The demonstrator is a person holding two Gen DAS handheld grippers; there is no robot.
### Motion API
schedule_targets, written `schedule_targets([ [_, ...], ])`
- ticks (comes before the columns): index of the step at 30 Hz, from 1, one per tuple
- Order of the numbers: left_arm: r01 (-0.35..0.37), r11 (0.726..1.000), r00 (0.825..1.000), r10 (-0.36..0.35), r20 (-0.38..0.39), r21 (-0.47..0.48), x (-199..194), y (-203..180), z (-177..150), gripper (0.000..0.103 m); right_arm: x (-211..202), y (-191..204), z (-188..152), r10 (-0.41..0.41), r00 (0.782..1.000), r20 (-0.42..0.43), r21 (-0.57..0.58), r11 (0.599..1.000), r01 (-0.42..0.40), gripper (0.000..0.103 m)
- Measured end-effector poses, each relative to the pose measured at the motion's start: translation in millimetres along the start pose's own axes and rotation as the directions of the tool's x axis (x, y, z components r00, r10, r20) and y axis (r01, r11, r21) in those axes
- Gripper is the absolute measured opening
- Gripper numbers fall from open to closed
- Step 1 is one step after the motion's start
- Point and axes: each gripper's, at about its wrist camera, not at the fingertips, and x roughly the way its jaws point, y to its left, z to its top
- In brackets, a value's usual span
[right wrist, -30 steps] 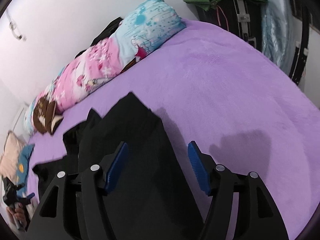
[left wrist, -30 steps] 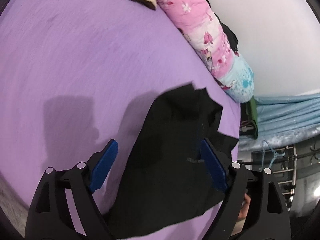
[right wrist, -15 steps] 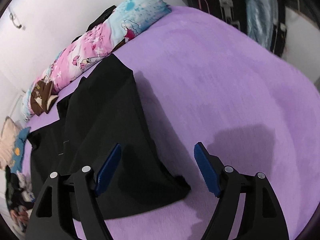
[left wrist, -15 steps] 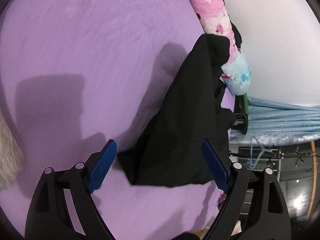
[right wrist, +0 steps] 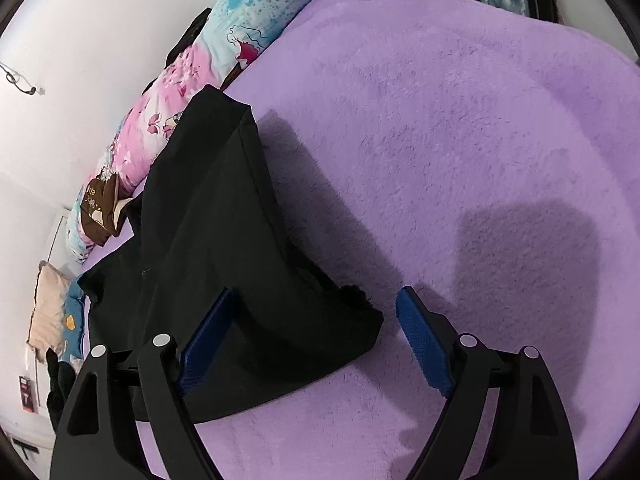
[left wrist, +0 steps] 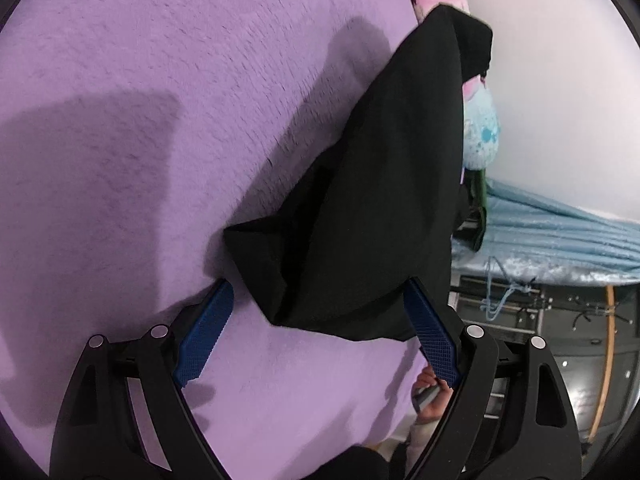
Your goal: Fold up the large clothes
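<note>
Since the earlier frames, the black garment [left wrist: 372, 208] is lying closer to both grippers, its folded near edge now reaching down between their blue pads where a moment ago it sat further off.

Largest in view, the purple fleece blanket [right wrist: 460, 140] is covering the whole bed and carrying soft shadows of the two tools. On it the garment [right wrist: 224, 248] is resting as a long dark heap, stretching from the grippers up toward the pink and blue patterned bolster [right wrist: 200, 80] lying along the white wall [right wrist: 80, 40]. A light blue cloth [left wrist: 552, 236] is lying beyond the bed's edge in the left wrist view.

Spread wide apart, the left gripper [left wrist: 320, 336] is holding nothing, with the garment's bottom corner lying between its pads; whether the right pad touches the fabric I cannot tell. The right gripper [right wrist: 316, 344] is likewise standing wide open and empty, its left pad [right wrist: 206, 344] lying over the garment and its right pad above bare blanket.
</note>
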Motion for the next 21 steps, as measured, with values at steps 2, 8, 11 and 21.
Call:
schedule_targets([
  [2, -0.004, 1.000, 1.000, 0.004, -0.003, 0.005, 4, -1, 1, 0.084, -4, 5, -4, -0.021, 1.000, 0.023, 0.001, 1.000, 0.021, 0.081],
  [8, 0.012, 1.000, 1.000, -0.012, 0.020, 0.022, 14, -9, 1, 0.084, -27, 34, -28, -0.198, 0.973, 0.116, -0.079, 0.975, 0.208, 0.081],
  [11, 0.022, 0.999, 0.999, -0.022, 0.023, 0.029, 19, -12, 0, 0.084, -30, 44, -46, -0.192, 0.970, 0.148, -0.027, 0.980, 0.198, 0.081],
  [21, 0.063, 0.997, 0.997, -0.064, 0.035, 0.045, 22, -2, -1, 0.083, -11, 101, -92, -0.181, 0.969, 0.169, -0.108, 0.974, 0.200, 0.081],
])
